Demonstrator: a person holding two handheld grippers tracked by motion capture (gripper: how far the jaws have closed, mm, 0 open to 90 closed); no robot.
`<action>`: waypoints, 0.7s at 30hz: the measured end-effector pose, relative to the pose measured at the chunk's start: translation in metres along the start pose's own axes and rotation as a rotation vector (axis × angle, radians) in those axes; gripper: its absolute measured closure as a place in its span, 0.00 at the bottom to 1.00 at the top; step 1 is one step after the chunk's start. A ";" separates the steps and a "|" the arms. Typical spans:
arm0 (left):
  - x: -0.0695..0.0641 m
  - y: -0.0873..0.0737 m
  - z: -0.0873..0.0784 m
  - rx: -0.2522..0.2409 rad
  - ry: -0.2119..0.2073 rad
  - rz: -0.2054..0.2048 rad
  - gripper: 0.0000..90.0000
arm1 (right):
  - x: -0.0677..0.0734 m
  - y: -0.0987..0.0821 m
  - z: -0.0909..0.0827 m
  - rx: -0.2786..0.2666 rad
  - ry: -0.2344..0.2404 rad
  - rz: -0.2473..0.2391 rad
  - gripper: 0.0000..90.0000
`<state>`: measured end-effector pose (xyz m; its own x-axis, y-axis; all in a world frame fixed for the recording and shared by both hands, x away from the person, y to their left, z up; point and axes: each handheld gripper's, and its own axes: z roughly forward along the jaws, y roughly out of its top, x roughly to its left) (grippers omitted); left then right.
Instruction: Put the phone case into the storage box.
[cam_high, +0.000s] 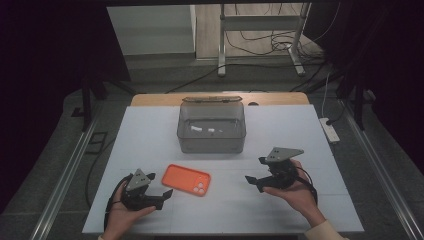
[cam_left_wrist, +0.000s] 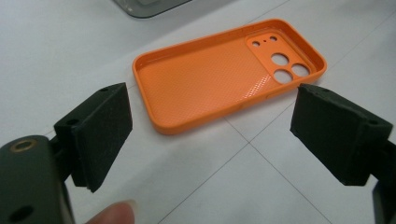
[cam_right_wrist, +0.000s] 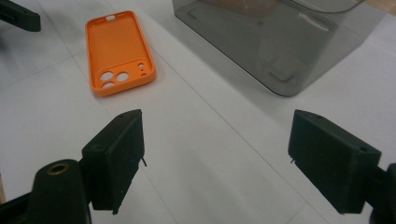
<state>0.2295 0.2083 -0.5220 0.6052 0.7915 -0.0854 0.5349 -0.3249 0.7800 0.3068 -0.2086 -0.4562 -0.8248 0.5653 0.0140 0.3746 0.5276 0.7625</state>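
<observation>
An orange phone case (cam_high: 186, 179) lies hollow side up on the white table, camera holes toward the right. My left gripper (cam_high: 159, 192) is open just left of it; in the left gripper view the case (cam_left_wrist: 224, 74) lies a short way beyond the spread jaws of the left gripper (cam_left_wrist: 212, 133). My right gripper (cam_high: 256, 173) is open and empty at the right, apart from the case (cam_right_wrist: 119, 51), which shows far left in the right gripper view. The right gripper (cam_right_wrist: 215, 158) points at bare table.
A smoky clear plastic bin (cam_high: 211, 126) stands behind the case at the table's middle, with small white bits inside; its wall (cam_right_wrist: 280, 42) rises close ahead of the right gripper. A power strip (cam_high: 329, 129) lies at the right edge.
</observation>
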 end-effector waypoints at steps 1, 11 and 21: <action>0.000 0.000 0.000 0.000 0.000 0.001 0.14 | 0.001 0.002 0.001 0.004 0.001 -0.002 0.21; -0.002 0.001 0.001 0.003 -0.002 0.005 0.14 | 0.009 0.010 0.011 0.043 0.030 -0.035 0.21; -0.002 0.001 0.001 -0.001 -0.003 0.010 0.14 | 0.013 0.018 0.017 0.053 0.038 -0.045 0.21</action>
<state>0.2292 0.2059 -0.5217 0.6121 0.7868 -0.0793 0.5283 -0.3322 0.7814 0.3095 -0.1808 -0.4532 -0.8565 0.5162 0.0059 0.3576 0.5851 0.7278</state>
